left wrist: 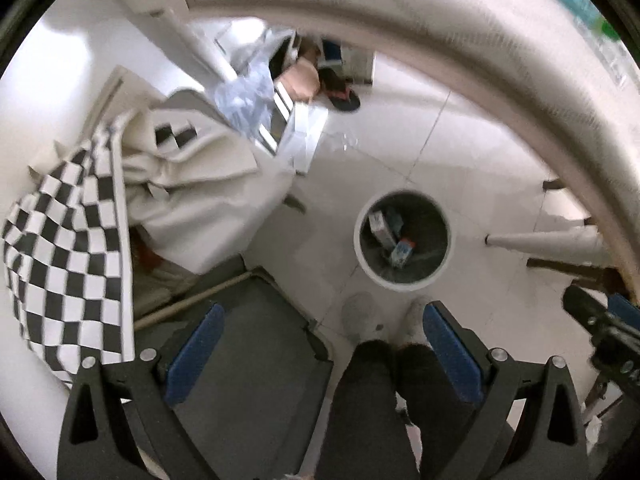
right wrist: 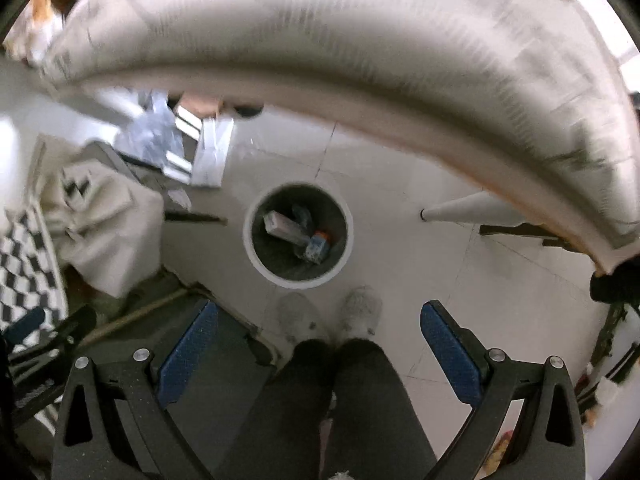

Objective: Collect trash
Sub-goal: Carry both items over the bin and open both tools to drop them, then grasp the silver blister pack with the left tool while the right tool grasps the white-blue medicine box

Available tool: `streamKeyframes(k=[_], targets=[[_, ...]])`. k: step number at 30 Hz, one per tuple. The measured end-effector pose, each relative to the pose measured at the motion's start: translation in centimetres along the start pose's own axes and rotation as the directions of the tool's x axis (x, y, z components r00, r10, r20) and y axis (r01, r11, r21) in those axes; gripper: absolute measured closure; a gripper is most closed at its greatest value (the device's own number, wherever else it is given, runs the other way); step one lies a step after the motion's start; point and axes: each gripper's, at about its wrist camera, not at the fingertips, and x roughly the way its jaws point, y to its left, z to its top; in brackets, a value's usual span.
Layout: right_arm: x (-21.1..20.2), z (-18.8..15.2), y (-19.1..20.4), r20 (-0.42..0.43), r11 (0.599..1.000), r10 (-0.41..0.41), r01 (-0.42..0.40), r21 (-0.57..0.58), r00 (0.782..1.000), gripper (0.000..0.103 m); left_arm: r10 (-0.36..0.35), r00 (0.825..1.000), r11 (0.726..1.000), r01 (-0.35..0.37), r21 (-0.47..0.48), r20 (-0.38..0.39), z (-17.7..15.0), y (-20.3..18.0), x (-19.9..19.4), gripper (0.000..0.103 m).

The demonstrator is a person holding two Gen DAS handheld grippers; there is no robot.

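Legs (right wrist: pixel 340 400) (both views); blue bottle (left wrist: pixel 576 0) left-only.

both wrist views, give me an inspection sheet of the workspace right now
surface: white tiled floor, seen from above; curved table edge overhead
job's things: round bin on the floor, holding cartons
clutter: checkered cloth and beige fabric to the left; sandal farther off
grippers: left gripper open, empty; right gripper open, empty
cables: nothing seen
surroundings: person's dark trousers and pale shoes below; white table leg
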Motion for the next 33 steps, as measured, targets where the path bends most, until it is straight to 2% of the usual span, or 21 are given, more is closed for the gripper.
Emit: streamKeyframes(k=[4, 9, 14, 18, 21, 23, 27, 30, 33], targets=[[-5.1, 3.4, -2.8, 0.061, 0.997, -0.004, -0.001, 0.077, 0.998, 0.001, -0.013, 0.999, 1.0, 0.013, 0.0, 0.052, 3.3, -1.9, -3.8, 0.001], [-9.3, 8.8, -9.0, 0.117, 0.98, -0.042, 0.018, 0.197, 0.992, 0.001, -0.028, 0.994, 0.998, 0.021, 0.063, 0.109, 9.3, -7.8, -7.4, 0.001], [-10.6, 14.7, -16.7, 0.13, 0.955, -0.082, 0.041, 0.293, 0.988, 0.001, -0.065, 0.992, 0.992, 0.053, 0.111, 0.108, 14.8, -14.8, -9.2, 0.001], [-9.7, 20.5, -22.6, 0.117, 0.94, -0.088, 0.044, 0.339, 0.989, 0.001, -0.084, 0.995, 0.992, 0.077, 0.104, 0.056, 19.6, -21.0, -8.6, 0.001], [-8.4, 25.3, -26.4, 0.101, 0.935, -0.087, 0.046, 0.351, 0.991, 0.001, -0.119, 0.993, 0.991, 0.12, 0.057, -0.022, 23.4, -25.3, -7.4, 0.001], [-7.5, 28.3, -28.1, 0.095, 0.937, -0.093, 0.055, 0.345, 0.991, 0.001, -0.154, 0.985, 0.988, 0.156, 0.018, -0.077, 25.5, -27.5, -6.1, 0.002], [-5.9, 34.3, -31.5, 0.076, 0.942, -0.103, 0.072, 0.329, 0.992, 0.001, -0.242, 0.955, 0.968, 0.226, -0.108, -0.17, 29.0, -30.2, -3.2, 0.002], [-4.7, 38.4, -32.9, 0.075, 0.948, -0.12, 0.092, 0.305, 0.99, 0.001, -0.299, 0.936, 0.942, 0.258, -0.215, -0.188, 30.5, -30.8, -2.0, 0.002], [-3.8, 42.1, -33.5, 0.082, 0.957, -0.13, 0.103, 0.273, 0.988, 0.001, -0.294, 0.939, 0.933, 0.241, -0.267, -0.18, 31.5, -31.2, -1.5, 0.011]])
